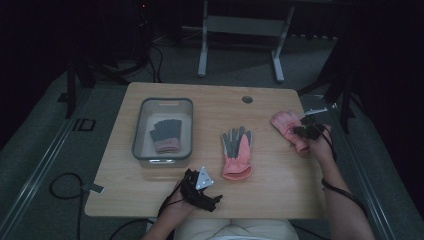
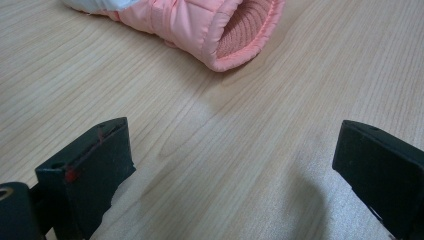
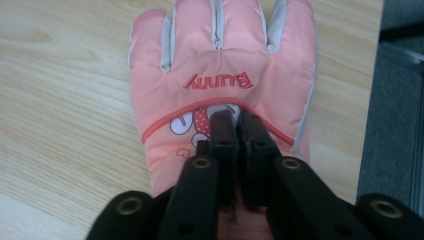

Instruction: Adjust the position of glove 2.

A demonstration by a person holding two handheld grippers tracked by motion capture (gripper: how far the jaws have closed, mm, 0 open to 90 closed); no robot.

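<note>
My right gripper is pinched shut on the pink glove at the surface's right edge. Grasp step in hand; next, lift and carry to the bin. Left gripper rests wide open, empty.

Beneath the closed right gripper, part of the pink glove print is covered; its fingertips are cut off beyond.
</note>
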